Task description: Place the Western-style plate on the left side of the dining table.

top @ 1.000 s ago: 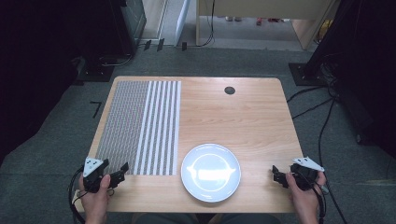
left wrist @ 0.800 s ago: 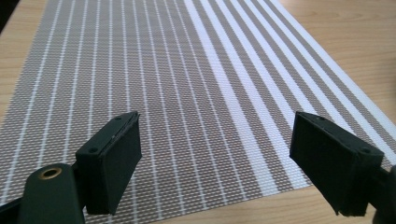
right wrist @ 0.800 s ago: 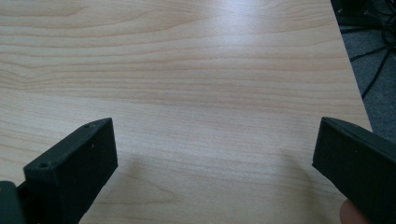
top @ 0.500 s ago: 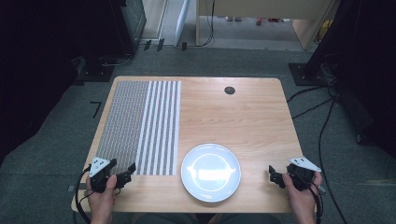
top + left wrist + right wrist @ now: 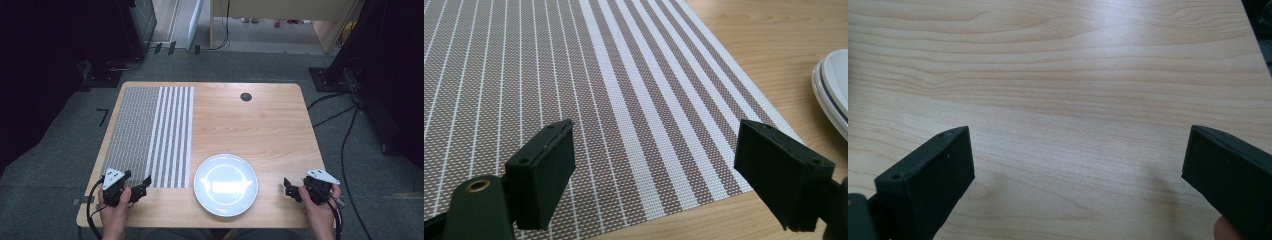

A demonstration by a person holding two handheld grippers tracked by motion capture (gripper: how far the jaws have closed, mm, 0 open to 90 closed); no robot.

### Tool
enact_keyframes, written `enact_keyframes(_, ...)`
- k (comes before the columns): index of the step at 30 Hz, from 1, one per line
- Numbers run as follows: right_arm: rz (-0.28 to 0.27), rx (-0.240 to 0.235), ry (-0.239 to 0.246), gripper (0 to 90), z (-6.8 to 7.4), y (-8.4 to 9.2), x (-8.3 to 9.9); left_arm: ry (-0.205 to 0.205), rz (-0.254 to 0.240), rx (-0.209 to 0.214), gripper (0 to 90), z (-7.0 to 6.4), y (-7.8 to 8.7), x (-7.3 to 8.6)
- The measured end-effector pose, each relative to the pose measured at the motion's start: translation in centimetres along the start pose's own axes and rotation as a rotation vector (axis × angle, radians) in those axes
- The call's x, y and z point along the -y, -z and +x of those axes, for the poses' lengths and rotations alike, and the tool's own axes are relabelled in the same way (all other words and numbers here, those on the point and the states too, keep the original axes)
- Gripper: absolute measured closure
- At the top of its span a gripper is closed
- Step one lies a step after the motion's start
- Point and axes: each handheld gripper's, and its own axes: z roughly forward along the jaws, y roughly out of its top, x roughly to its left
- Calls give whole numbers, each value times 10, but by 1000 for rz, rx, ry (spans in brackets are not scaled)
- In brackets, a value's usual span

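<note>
plate (image 5: 225, 184): white, likely stiff, smooth, fragile; grip at rim | placemat (image 5: 152, 135): left of plate, thin, flexible | left gripper (image 5: 140, 186): jaws spread, empty | right gripper (image 5: 292, 190): jaws spread, empty

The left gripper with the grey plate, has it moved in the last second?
Yes. The left gripper has slid rightward along the table's near edge, toward the round white plate, its jaws now over the striped woven placemat's corner.

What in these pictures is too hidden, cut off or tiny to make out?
- Small dark round thing near the table's far edge, high view: too small to identify.
- White plate, left gripper view: cut off by the right edge.
- Person's arms, high view: cut off at the bottom edge beyond the hands.
- Placemat, left gripper view: its near edge partly hidden by the jaws.
</note>
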Motion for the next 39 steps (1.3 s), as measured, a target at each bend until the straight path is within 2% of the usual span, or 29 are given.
enact_keyframes(12, -5, -26, 18, 0, 12, 1, 0, -23, 13, 12, 168, -9, -4, 1)
enact_keyframes(19, -13, -55, 47, 0, 22, 3, -2, -37, 22, 24, 168, -15, -7, 0)
enact_keyframes(23, -13, -78, 47, 0, 30, 5, -4, -44, 23, 25, 168, -19, -10, -1)
enact_keyframes(31, -25, -123, 59, 0, 42, 13, -16, -65, 25, 47, 168, -29, -14, -9)
enact_keyframes(34, -30, -150, 28, 0, 44, 17, -22, -76, 29, 42, 168, -31, -17, -12)
enact_keyframes(36, -38, -143, 45, 0, 47, 20, -26, -73, 28, 47, 168, -32, -17, -14)
enact_keyframes(39, -44, -148, 43, 0, 49, 22, -32, -76, 30, 50, 168, -34, -19, -16)
